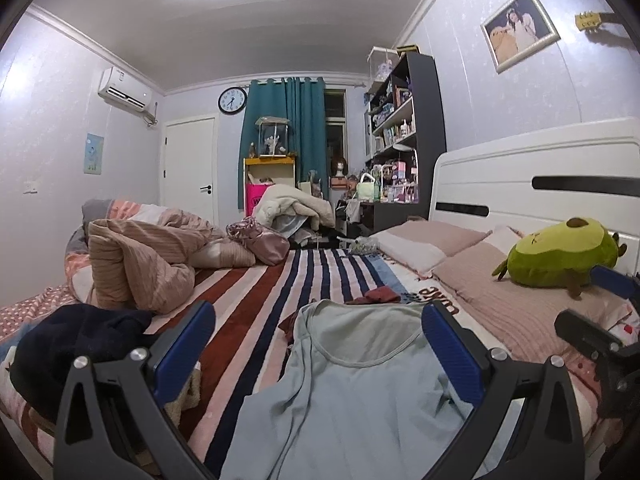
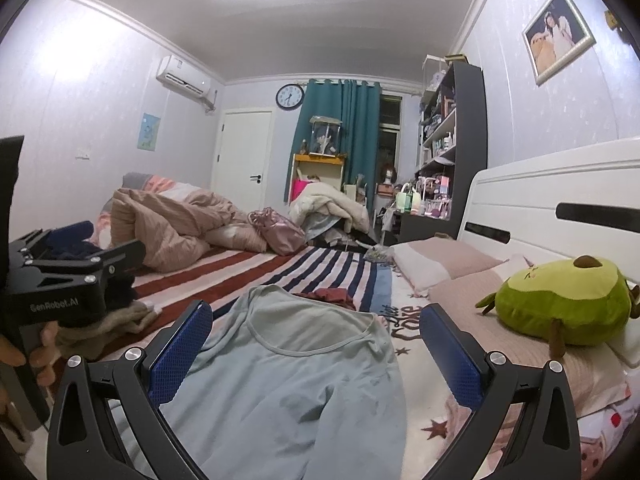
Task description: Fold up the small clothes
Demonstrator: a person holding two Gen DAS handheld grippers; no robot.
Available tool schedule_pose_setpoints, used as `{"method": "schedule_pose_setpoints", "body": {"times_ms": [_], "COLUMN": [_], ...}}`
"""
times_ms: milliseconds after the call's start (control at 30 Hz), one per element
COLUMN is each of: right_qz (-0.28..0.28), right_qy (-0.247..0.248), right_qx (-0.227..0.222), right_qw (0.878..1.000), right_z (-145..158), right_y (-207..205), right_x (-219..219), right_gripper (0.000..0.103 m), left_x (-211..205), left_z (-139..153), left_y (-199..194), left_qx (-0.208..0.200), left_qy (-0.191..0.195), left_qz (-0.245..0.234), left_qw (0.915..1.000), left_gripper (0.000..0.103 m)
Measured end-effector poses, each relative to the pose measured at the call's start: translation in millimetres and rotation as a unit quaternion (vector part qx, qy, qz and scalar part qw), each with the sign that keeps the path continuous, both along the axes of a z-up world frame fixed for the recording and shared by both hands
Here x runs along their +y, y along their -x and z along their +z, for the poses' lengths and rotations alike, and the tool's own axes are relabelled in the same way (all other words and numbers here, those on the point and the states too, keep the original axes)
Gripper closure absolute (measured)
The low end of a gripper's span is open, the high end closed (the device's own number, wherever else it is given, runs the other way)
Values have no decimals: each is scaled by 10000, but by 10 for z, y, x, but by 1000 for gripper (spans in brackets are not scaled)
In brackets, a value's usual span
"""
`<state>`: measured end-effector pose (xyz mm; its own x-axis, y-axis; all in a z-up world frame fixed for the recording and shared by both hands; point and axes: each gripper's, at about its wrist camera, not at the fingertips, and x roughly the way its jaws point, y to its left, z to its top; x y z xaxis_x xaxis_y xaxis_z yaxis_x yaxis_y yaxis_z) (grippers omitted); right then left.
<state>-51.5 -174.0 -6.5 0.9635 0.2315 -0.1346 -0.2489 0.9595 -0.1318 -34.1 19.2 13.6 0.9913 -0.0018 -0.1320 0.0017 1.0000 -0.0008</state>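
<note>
Striped bedding point(image 1: 256, 280) covers the bed, where a pale blue top point(image 1: 352, 380) lies spread flat, neckline toward the far wall. Both claws hang above it released, left claw point(image 1: 318, 344) and right claw point(image 2: 316, 346) each gaping wide, touching nothing. Dark clothes point(image 1: 76, 340) sit heaped at left; a red garment point(image 2: 334, 295), perhaps crumpled, lies beyond the collar.

A green avocado plush point(image 1: 560, 254) lies on pink pillows point(image 1: 432, 240) by the white headboard point(image 1: 540, 168). A rumpled quilt point(image 1: 144, 256) and pink bag point(image 1: 260, 240) sit on the striped blanket point(image 1: 256, 280).
</note>
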Motion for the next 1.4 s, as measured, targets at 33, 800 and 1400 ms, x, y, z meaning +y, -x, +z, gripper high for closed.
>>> {"method": "schedule_pose_setpoints", "body": {"times_ms": [33,800,1400], "right_qz": [-16,379,400], "right_qy": [21,-368,-286], "right_qx": [-34,235,314], "right_qw": [10000,9983,9983], "right_z": [1,8,-50], "right_y": [-5,-96,-147], "right_x": [-5,62,76], "right_gripper": [0,0,0], "left_x": [8,175,181], "left_z": [6,5,-160], "left_y": [4,4,-147], "left_qx": [-2,194,489], "left_qy": [29,103,154], "left_qz": [-25,180,17], "left_qw": [10000,9996,9987], "left_gripper": [1,1,1]}}
